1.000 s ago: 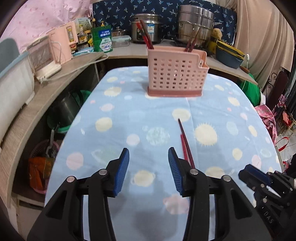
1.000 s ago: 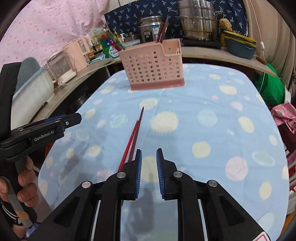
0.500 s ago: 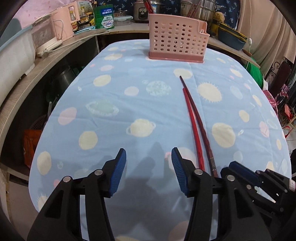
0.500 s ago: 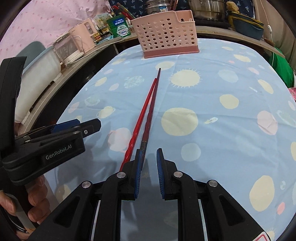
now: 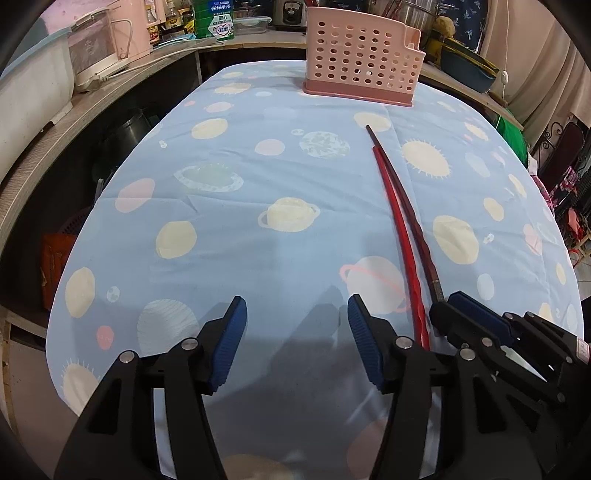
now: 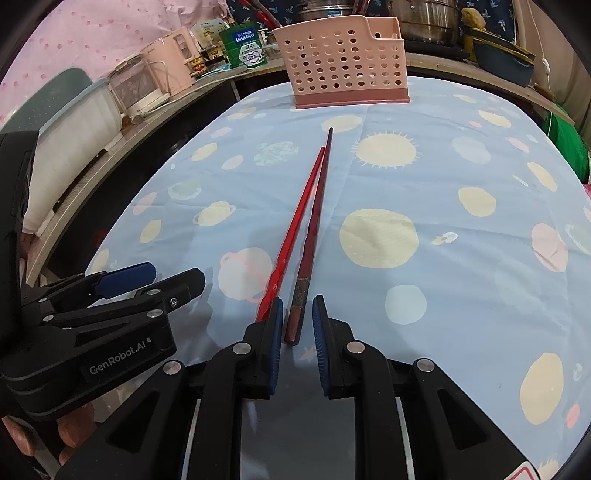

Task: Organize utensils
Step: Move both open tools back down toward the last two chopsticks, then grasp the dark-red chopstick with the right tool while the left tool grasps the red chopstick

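Observation:
Two chopsticks lie side by side on the blue planet-print tablecloth (image 5: 221,221): a bright red chopstick (image 6: 295,221) (image 5: 399,229) and a dark brown chopstick (image 6: 317,214) (image 5: 410,210). At the far end of the table stands a pink perforated utensil basket (image 6: 347,66) (image 5: 362,62). My right gripper (image 6: 297,314) (image 5: 454,306) is low over the cloth with its jaws a narrow gap apart. The dark chopstick's near end lies between the pads without being pressed. My left gripper (image 5: 297,321) (image 6: 162,275) hovers left of the chopsticks, its jaws opening, nothing between them.
A curved counter (image 5: 44,147) wraps the left and back, carrying a pink appliance (image 5: 110,40), a green canister (image 6: 242,48) and steel pots (image 6: 428,18). A green bag (image 6: 569,147) sits off the right edge. A person's fingers (image 6: 70,432) hold the left gripper.
Both grippers have come down toward the cloth and the near ends of the chopsticks. The left jaws have widened. The dark chopstick's end now lies between the right pads.

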{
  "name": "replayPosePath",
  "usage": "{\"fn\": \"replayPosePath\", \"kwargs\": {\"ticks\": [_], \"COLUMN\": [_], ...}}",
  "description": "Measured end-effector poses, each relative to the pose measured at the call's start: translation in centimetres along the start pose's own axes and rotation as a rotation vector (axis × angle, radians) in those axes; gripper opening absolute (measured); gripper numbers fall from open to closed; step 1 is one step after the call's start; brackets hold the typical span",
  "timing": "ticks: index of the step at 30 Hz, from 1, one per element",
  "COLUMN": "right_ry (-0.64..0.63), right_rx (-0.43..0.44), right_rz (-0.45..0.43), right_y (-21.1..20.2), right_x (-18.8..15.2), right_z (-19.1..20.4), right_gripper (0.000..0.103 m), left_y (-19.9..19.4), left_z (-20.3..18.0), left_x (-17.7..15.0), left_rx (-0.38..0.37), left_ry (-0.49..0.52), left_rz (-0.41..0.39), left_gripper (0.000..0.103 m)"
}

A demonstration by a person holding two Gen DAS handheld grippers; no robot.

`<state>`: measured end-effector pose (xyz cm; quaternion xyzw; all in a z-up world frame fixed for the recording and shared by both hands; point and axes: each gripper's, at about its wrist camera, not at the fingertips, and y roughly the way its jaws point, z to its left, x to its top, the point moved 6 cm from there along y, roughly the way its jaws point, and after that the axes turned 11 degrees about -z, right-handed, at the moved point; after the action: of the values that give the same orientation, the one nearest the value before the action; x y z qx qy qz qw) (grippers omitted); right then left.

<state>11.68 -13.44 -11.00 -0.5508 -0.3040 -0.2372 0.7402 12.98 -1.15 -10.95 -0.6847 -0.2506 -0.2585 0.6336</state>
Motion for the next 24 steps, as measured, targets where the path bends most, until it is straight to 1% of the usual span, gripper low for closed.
{"fn": "replayPosePath", "kwargs": {"ticks": [2, 5, 7, 9, 10, 17, 24], "right_ry": [-0.006, -0.026, -0.030, -0.021, -0.014, 0.037, 0.075], "right_rx": [-0.006, -0.017, -0.022, -0.024, -0.024, -0.056, -0.074], "right_rz": [-0.003, -0.008, -0.010, -0.008, -0.008, -0.016, -0.021], "right_y": [0.1, 0.1, 0.0, -0.2, -0.3, -1.8, -3.4], "right_x": [0.0, -0.1, -0.2, -0.3, -0.4, -1.0, -2.2], "right_z": [0.1, 0.1, 0.0, -0.3, -0.5, -2.6, -4.1], "right_gripper": [0.017, 0.016, 0.014, 0.009, 0.009, 0.007, 0.007], "left_y": [-0.1, -0.2, -0.3, -0.4, -0.5, -1.1, -2.0], "left_z": [0.0, -0.1, -0.2, -0.4, -0.5, -2.0, -4.2], "left_x": [-0.1, -0.2, -0.3, -0.3, -0.4, -1.0, -2.0], "left_rx": [-0.002, -0.004, -0.006, -0.013, -0.017, -0.050, -0.099], "left_ry": [0.000, 0.001, 0.004, 0.004, 0.005, 0.022, 0.059], "left_rz": [0.002, 0.002, 0.000, 0.001, 0.001, 0.010, 0.021], "left_gripper": [0.056, 0.061, 0.062, 0.064, 0.065, 0.068, 0.069]}}
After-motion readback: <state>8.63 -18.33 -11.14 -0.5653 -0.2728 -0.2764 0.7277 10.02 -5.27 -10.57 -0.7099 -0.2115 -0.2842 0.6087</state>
